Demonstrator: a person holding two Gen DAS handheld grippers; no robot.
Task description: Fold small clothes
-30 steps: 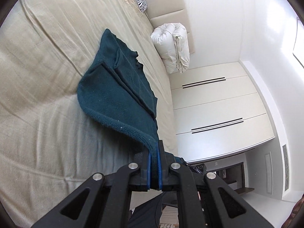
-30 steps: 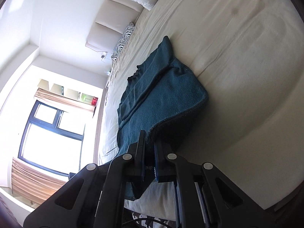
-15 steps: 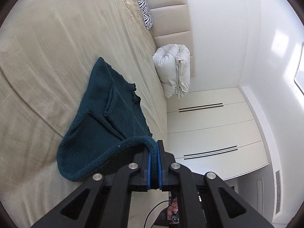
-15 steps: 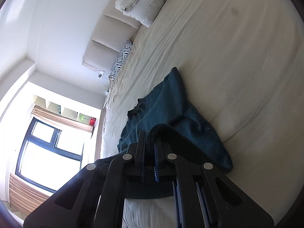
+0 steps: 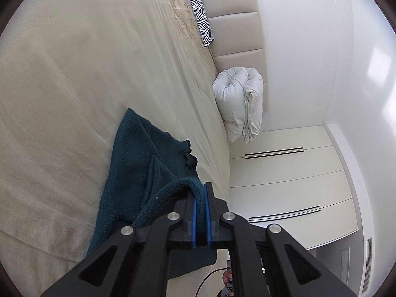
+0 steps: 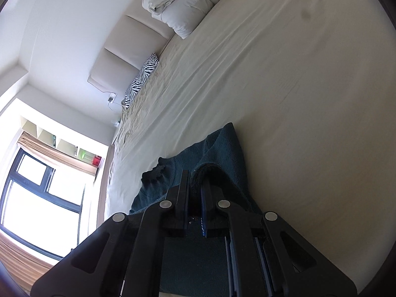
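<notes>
- Your left gripper (image 5: 201, 193) was clamped on the ribbed hem of the dark teal sweater (image 5: 138, 163), blue pads pinched on the knit.
- Your right gripper (image 6: 195, 185) pinched the same sweater (image 6: 222, 148) at another hem point.
- The sweater lay on the beige bed sheet (image 5: 74, 74), stretching straight ahead of both grippers, collar (image 5: 189, 159) at the far end towards the headboard.
- Neither hand looked nearer; I judged the fold would carry the hem forward along that axis, towards the collar.
</notes>
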